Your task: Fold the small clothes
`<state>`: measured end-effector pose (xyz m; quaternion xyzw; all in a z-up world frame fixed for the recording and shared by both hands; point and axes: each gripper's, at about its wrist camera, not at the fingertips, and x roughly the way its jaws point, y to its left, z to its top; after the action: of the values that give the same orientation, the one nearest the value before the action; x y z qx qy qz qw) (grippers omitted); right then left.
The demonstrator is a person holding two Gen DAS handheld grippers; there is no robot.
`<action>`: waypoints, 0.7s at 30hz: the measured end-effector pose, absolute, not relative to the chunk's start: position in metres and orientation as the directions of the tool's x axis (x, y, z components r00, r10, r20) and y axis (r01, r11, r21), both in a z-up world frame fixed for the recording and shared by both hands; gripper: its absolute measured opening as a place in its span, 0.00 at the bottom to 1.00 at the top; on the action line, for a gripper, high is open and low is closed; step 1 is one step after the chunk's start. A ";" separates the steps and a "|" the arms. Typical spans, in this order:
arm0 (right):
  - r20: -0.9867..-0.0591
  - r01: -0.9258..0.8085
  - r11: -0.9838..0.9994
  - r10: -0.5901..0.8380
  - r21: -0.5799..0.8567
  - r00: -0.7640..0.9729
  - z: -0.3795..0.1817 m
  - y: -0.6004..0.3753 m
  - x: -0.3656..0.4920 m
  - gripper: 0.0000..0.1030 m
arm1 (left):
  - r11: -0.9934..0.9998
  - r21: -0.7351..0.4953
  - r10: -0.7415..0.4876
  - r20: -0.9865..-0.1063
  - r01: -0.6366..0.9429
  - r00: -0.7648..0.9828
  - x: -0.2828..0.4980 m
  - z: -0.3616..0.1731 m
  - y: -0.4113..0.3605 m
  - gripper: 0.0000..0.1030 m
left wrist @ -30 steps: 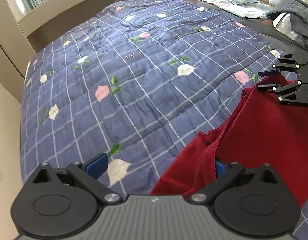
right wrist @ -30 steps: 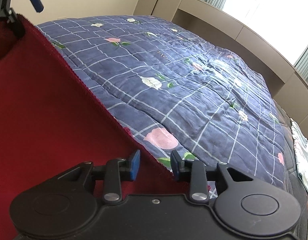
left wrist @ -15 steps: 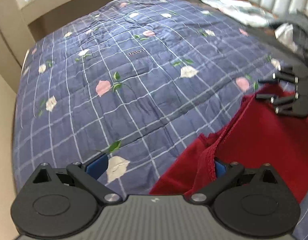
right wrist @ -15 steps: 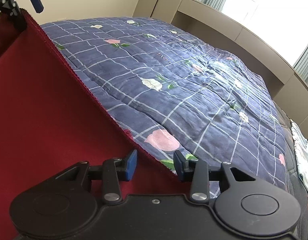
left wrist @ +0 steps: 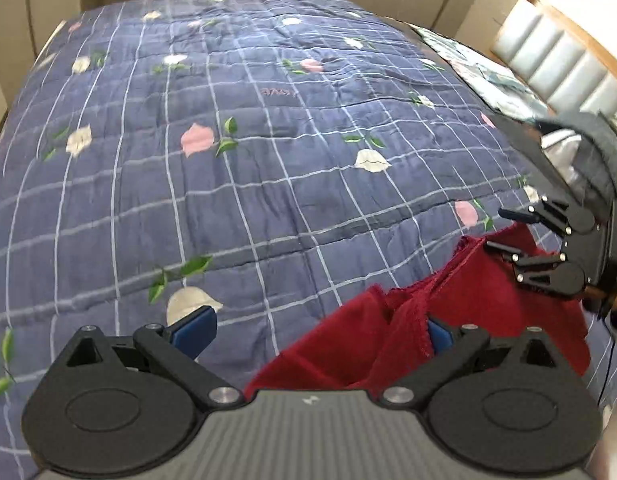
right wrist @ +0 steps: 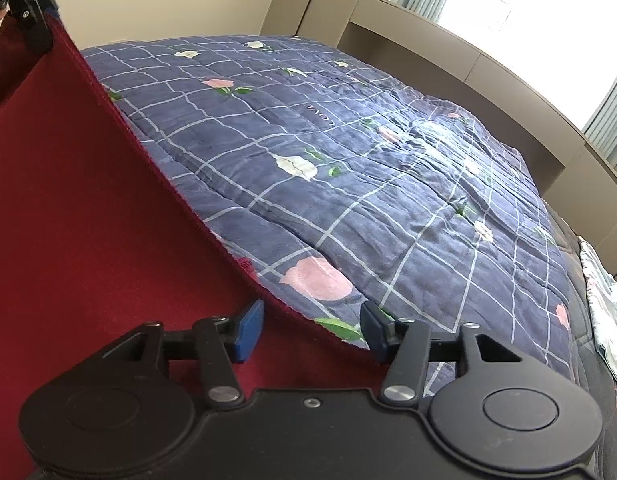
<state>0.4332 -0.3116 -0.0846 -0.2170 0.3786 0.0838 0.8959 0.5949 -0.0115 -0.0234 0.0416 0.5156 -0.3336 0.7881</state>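
Observation:
A dark red cloth (left wrist: 460, 320) hangs stretched between my two grippers above the bed; it fills the left of the right wrist view (right wrist: 88, 220). My left gripper (left wrist: 320, 330) has its jaws wide apart, with the cloth's edge draped against the right finger. My right gripper (right wrist: 312, 328) is open, its jaws spread, with the cloth's hem running between them. It also shows in the left wrist view (left wrist: 496, 232), jaws apart at the cloth's far corner. The left gripper shows at the top left of the right wrist view (right wrist: 26, 4).
A blue checked quilt with flowers (left wrist: 248, 160) covers the bed under both grippers. Light patterned and dark clothes (left wrist: 488, 68) lie at the far right, near a padded headboard (left wrist: 560, 64). A beige ledge and window (right wrist: 488, 40) run along the bed's far side.
My right gripper's jaws have opened wider around the cloth's hem. The left wrist view has swung and the cloth's near edge hangs slacker and more bunched.

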 end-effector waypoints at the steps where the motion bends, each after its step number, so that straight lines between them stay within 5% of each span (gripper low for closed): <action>1: -0.715 -0.314 0.892 -0.015 -0.325 0.699 -0.085 -0.312 0.433 0.56 | 0.772 -0.283 -0.489 -0.836 0.569 0.247 0.595 -0.024 -0.011 1.00; 9: -0.707 -0.301 0.891 -0.032 -0.341 0.707 -0.086 -0.312 0.435 0.66 | 0.841 -0.213 -0.447 -0.790 0.496 0.419 0.595 -0.010 -0.001 1.00; 15: -0.616 -0.198 0.934 -0.029 -0.297 0.788 -0.074 -0.324 0.419 0.96 | 0.851 -0.107 -0.400 -0.766 0.515 0.502 0.558 -0.032 -0.025 1.00; 21: -0.582 -0.205 0.907 -0.052 -0.367 0.812 -0.075 -0.325 0.393 0.98 | 0.915 -0.026 -0.271 -0.779 0.402 0.566 0.537 -0.081 -0.037 1.00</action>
<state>0.3925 -0.3250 -0.0747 -0.2112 0.3042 0.0413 0.9280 0.5368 -0.0375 -0.0814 0.0775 0.4250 -0.1909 0.8814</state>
